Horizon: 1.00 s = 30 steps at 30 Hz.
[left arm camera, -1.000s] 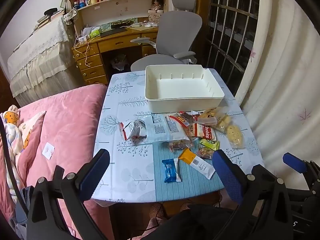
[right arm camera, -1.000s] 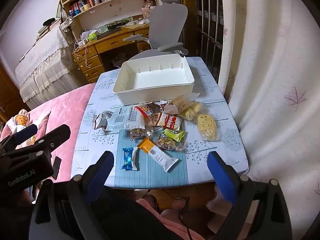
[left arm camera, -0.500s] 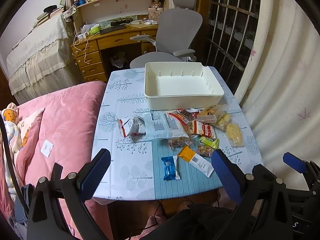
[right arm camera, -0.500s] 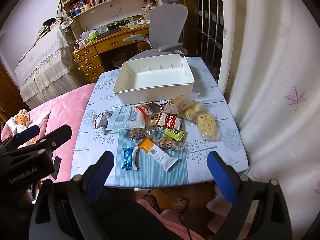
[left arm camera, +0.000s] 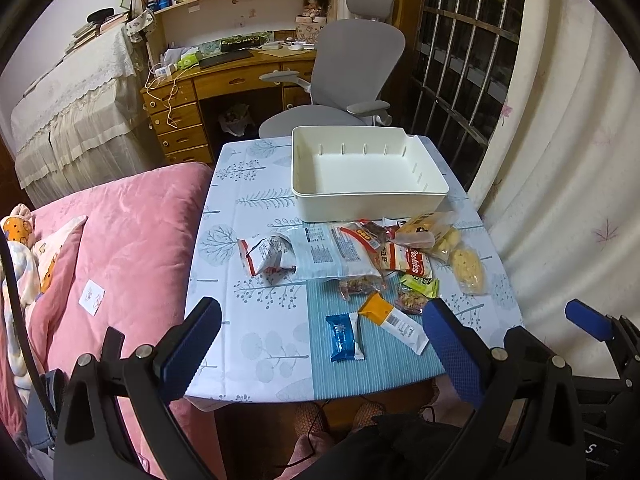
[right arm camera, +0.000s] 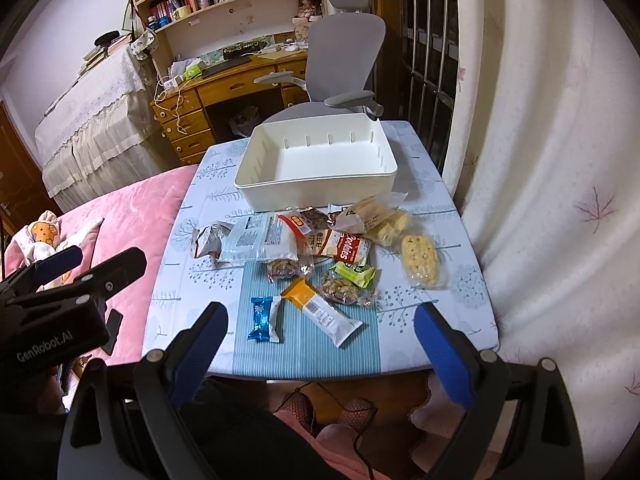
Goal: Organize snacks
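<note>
Since nothing has gone into it yet, the white bin (left arm camera: 370,196) sits bare at the far end of the table (left arm camera: 256,320); rigid plastic, slotted inner walls, likely light and best taken by its rim. Snacks lie in a loose heap just in front of it, toward the near edge.

Largest: clear-and-white flat pouch (right arm camera: 260,238), limp film, probably slippery; pinch at a sealed edge. Red "Cookies" pack (right arm camera: 344,246) beside it, partly overlapped; contents judged fragile, so light grip. Pale biscuit in clear wrap (right arm camera: 420,260), off to the right, apart from the heap; crumbly, hold by the wrapper end. Crumpled silver-red bag (left arm camera: 266,256) at the left end, soft, easy to grasp at any fold. Orange-white bar (right arm camera: 320,312), stiff, grip across the middle. Blue bar (right arm camera: 264,318) just beside it, smallest, firm.

Left gripper (left arm camera: 320,344) and right gripper (right arm camera: 320,340): both spread wide, holding nothing, hovering short of the near table edge.
</note>
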### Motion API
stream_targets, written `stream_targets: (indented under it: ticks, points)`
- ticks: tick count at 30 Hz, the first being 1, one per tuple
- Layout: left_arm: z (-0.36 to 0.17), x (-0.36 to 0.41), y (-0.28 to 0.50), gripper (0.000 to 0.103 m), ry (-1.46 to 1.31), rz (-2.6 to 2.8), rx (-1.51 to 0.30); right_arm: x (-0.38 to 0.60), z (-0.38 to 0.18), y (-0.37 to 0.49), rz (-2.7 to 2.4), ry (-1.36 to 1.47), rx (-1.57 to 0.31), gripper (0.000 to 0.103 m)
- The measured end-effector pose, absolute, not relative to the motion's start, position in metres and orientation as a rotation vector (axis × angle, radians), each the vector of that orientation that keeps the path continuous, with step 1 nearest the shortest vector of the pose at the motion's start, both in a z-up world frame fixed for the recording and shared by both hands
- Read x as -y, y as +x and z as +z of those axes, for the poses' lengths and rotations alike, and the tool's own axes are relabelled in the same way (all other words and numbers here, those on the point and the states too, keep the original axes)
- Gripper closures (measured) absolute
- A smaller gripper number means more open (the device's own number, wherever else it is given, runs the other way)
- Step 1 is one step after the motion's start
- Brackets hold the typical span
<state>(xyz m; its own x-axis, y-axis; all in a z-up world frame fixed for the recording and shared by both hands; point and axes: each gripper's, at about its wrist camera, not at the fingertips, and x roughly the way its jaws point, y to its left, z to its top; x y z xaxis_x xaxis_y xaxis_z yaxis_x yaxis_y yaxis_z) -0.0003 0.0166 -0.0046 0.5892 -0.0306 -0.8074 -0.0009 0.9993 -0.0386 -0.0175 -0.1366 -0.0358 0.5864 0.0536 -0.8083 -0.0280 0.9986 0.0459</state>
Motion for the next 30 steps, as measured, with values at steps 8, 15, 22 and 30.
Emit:
stream_targets:
  ticks: [8,15,22,30]
  points:
    - [-0.004,-0.023,0.004,0.002,-0.024,-0.017,-0.942,0.122,-0.027,-0.019,0.068,-0.022,-0.891,0.008]
    - [-0.013,-0.040,0.015,0.002,0.002,-0.071,-0.995,0.104,-0.029,-0.019,0.043,-0.069,-0.873,0.008]
    - [-0.036,-0.053,0.028,0.002,0.014,-0.139,-1.071,0.091,-0.042,-0.018,-0.007,-0.113,-0.844,0.008]
    - [-0.083,-0.051,0.048,0.002,0.016,-0.196,-1.187,0.090,-0.080,-0.017,-0.057,-0.197,-0.853,0.008]
